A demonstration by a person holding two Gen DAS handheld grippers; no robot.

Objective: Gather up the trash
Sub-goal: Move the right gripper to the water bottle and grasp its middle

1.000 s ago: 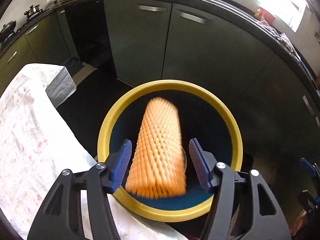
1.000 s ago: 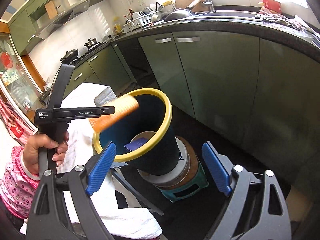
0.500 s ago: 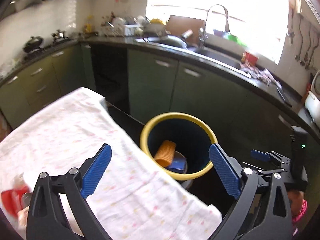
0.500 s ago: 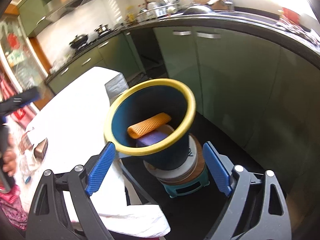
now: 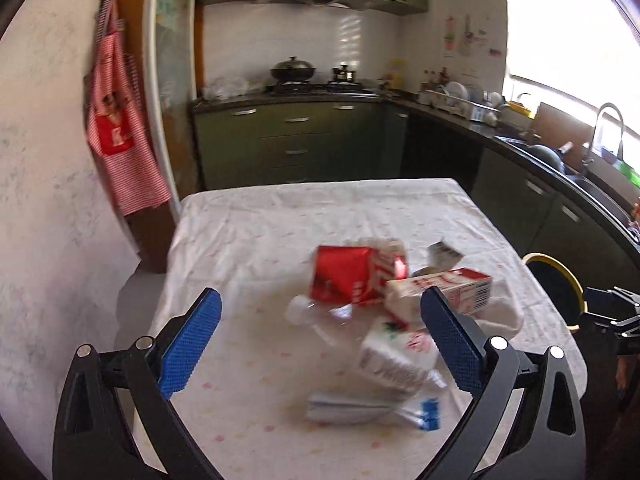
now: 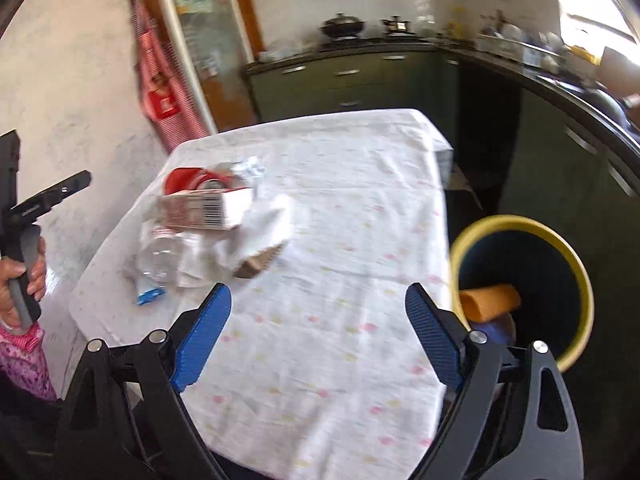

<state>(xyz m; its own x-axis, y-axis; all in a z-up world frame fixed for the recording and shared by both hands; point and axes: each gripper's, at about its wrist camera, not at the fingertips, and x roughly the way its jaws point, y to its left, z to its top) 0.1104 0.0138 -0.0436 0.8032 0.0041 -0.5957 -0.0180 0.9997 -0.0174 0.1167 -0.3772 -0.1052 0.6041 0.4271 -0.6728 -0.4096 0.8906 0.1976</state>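
A second earlier my left gripper (image 5: 318,336) had hung over the yellow-rimmed bin (image 6: 576,264) with the orange mesh sleeve (image 6: 490,300) between its pads; by this moment the sleeve lay inside the bin and both cameras had swung round to the table (image 5: 248,232). The left jaws had just been opening and stood spread wide with nothing between them, hovering above the cloth and touching nothing. The remaining trash sat heaped on the cloth ahead of them: a red carton (image 5: 352,280), a white and red box (image 5: 448,292) lying against it, a clear plastic bottle (image 5: 316,316), a crumpled white wrapper (image 5: 396,356) and a flat clear packet with a blue end (image 5: 372,408), all blurred. My right gripper (image 6: 318,332) was likewise spread and empty over bare cloth, with the bin just beside its right finger off the table's edge. A hand (image 6: 22,280) held the left gripper's handle at the left of the right view.
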